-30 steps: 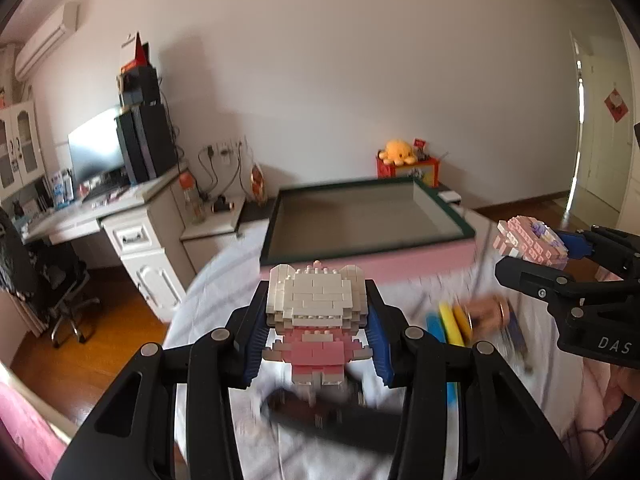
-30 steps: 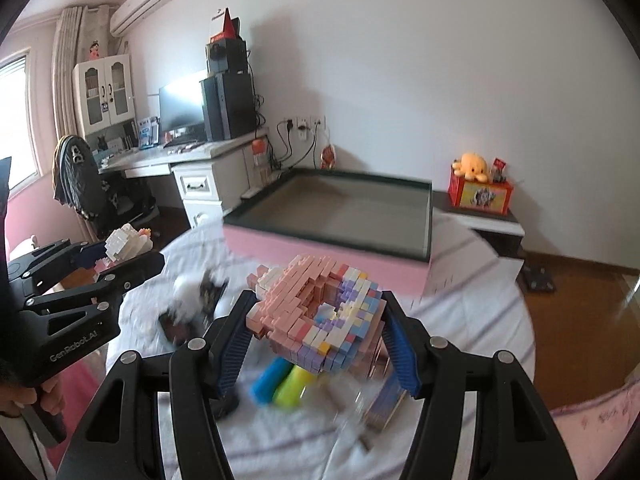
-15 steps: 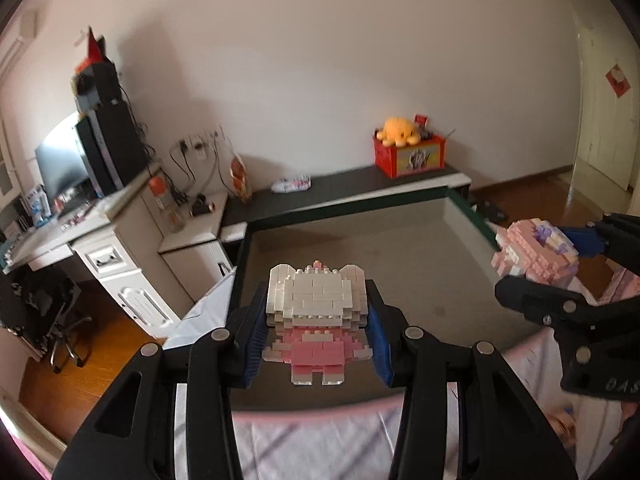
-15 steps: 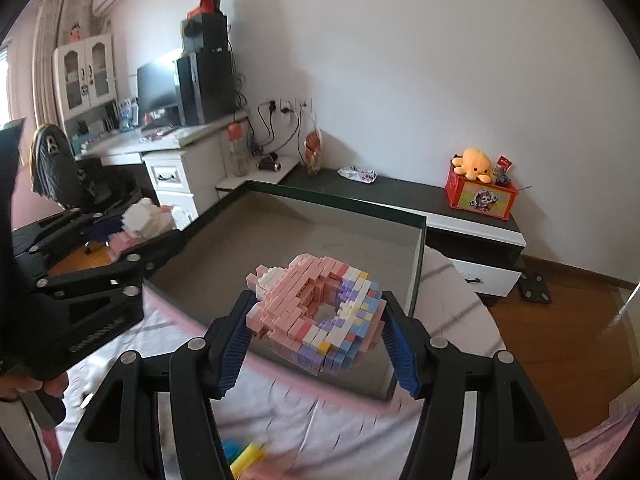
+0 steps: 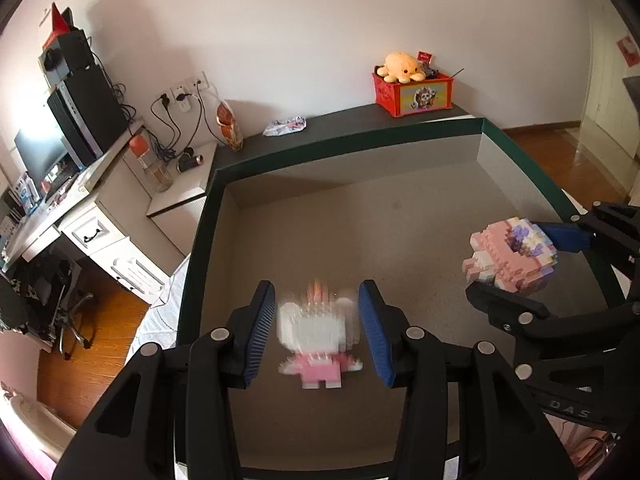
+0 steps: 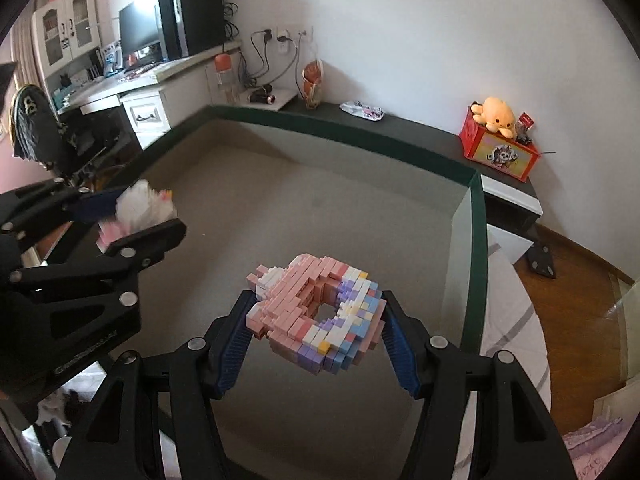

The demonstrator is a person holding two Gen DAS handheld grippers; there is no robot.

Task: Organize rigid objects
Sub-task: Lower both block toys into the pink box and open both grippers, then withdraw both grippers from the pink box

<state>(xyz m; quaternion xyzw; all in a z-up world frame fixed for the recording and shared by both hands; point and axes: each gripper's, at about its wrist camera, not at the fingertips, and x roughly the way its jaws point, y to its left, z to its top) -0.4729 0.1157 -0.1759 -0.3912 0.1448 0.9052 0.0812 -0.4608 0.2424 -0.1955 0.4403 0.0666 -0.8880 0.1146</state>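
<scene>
A big open box with a dark green rim (image 5: 200, 240) (image 6: 476, 240) and a bare grey floor lies under both grippers. My left gripper (image 5: 316, 292) (image 6: 132, 216) hangs over its near left part, jaws opening. A white and pink brick figure (image 5: 316, 336) (image 6: 140, 204) is between the blue pads, blurred, with a gap on each side. My right gripper (image 6: 316, 308) (image 5: 516, 264) is shut on a pink and pastel ring-shaped brick model (image 6: 288, 300) (image 5: 508, 256), held above the box floor at the right.
A dark low shelf (image 5: 352, 120) behind the box carries a red box with a yellow plush octopus (image 5: 412, 84). A white desk with a monitor (image 6: 136, 40) and a chair (image 6: 36, 128) stand left. White striped cloth (image 6: 508, 320) lies under the box.
Both grippers moved forward from the cluttered cloth to above the box and tilted downward. The left jaws widened and the white and pink figure slipped lower between them, now blurred.
</scene>
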